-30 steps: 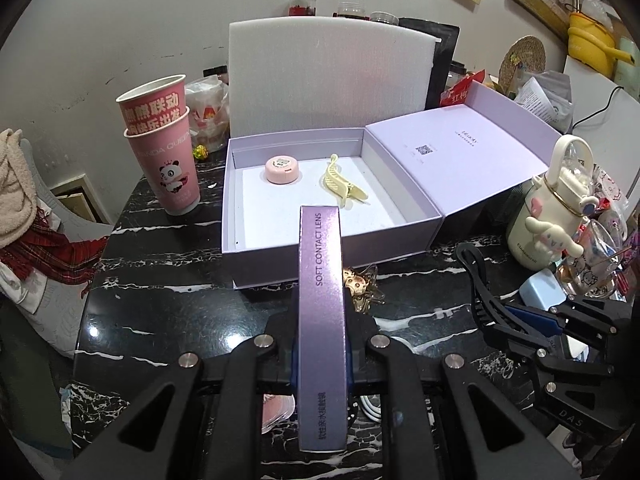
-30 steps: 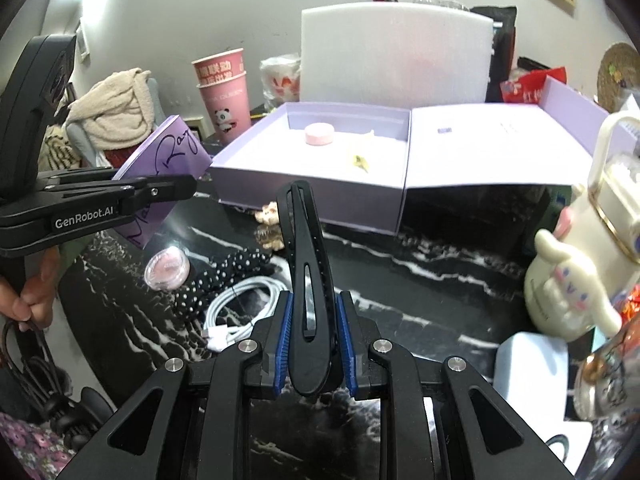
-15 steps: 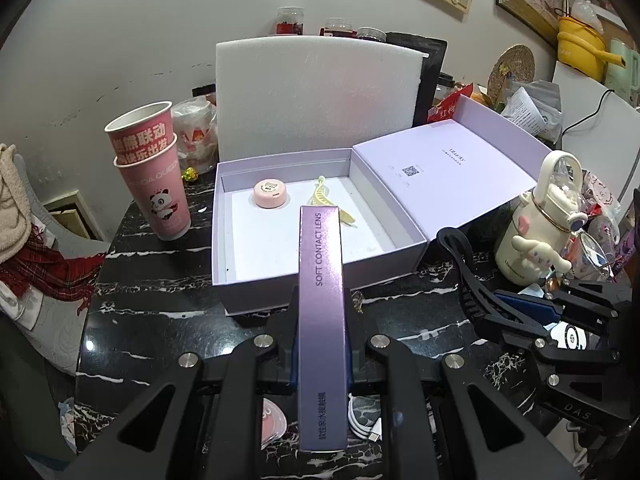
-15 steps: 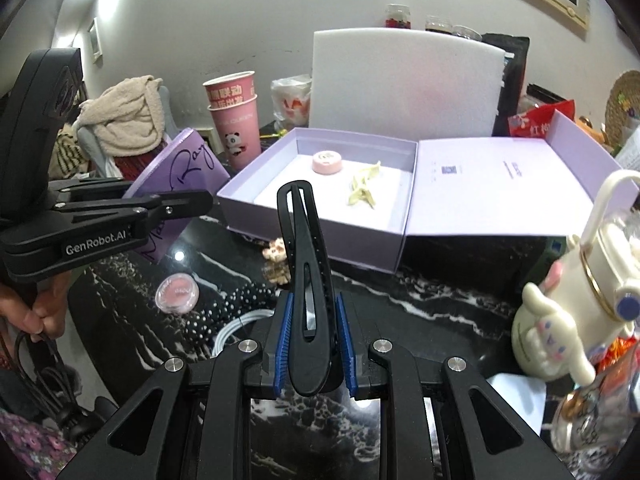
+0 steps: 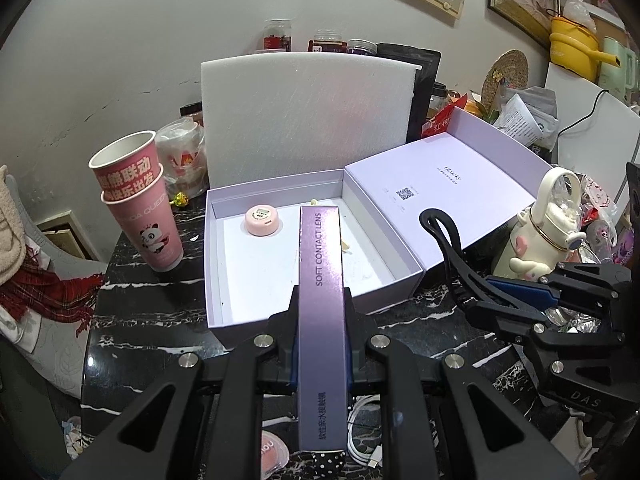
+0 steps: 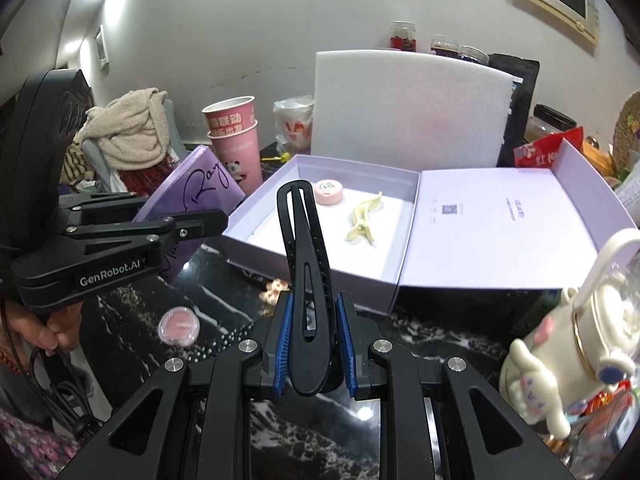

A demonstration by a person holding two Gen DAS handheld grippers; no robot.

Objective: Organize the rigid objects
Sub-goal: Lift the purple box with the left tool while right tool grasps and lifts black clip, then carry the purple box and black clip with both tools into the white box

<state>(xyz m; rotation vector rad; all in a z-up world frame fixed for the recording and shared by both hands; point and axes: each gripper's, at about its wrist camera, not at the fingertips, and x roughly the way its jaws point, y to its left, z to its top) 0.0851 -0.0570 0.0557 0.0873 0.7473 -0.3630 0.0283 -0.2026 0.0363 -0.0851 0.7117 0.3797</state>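
At the bottom centre of the left wrist view, the left gripper (image 5: 322, 354) is clamping a long, slim purple carton (image 5: 321, 280) printed SOFT CONTACT LENS, its blue pads pressing both long sides while the far end is reaching up over the near wall of the open lilac box (image 5: 224, 280). In the lower middle of the right wrist view, the right gripper (image 6: 312, 350) is pinching a black hair clip (image 6: 306, 280) by its rounded end, the slotted tip pointing up toward the same box. Inside the box, a round pink case (image 5: 262, 221) is sitting near the far left corner, and a pale yellow clip (image 6: 364, 220) is lying right of centre; white floor is showing around both. The hinged lid (image 5: 436, 192) is lying open to the right. A stack of pink paper cups (image 5: 140, 200) is standing left of the box on the dark marble table (image 5: 132, 320).
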